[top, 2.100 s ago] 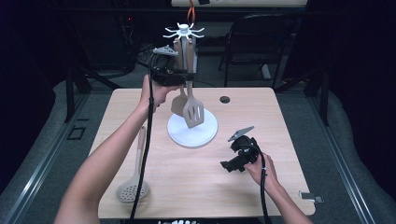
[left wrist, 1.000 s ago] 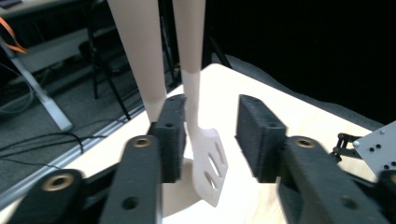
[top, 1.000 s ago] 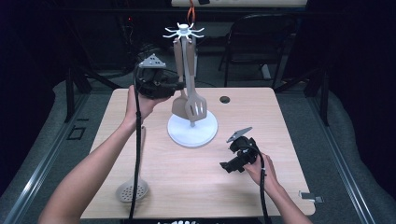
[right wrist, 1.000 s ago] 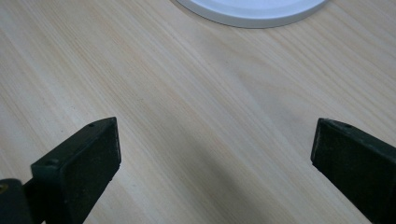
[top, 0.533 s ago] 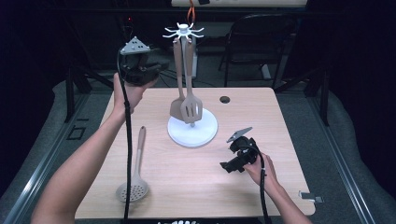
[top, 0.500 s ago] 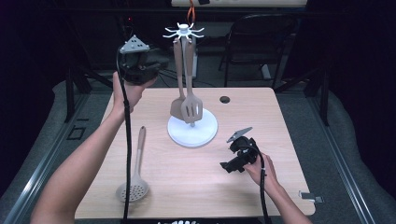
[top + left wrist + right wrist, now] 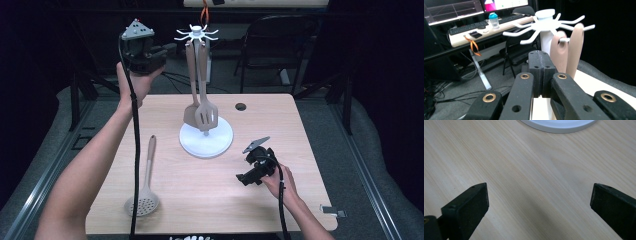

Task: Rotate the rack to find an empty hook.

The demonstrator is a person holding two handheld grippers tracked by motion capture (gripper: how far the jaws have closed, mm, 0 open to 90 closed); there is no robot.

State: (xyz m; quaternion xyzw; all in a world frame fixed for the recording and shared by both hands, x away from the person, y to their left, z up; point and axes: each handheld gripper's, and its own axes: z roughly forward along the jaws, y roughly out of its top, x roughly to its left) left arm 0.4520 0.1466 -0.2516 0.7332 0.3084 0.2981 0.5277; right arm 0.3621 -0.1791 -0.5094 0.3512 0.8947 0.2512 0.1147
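The left gripper [image 7: 159, 51] is hovering at the upper left of the high view, jaws pressed together on nothing, level with the white rack [image 7: 197, 34] top. Two utensils are hanging there: the slotted spatula [image 7: 206, 116] and a second spatula [image 7: 191, 114] just behind it. The skimmer [image 7: 144, 189] is lying flat at the lower left of the table [image 7: 300, 150], well apart from both grippers. The right gripper [image 7: 246, 179] is resting at lower right, jaws spread wide. Judged step: between hangings. The next move calls for descending to the skimmer handle and opening.
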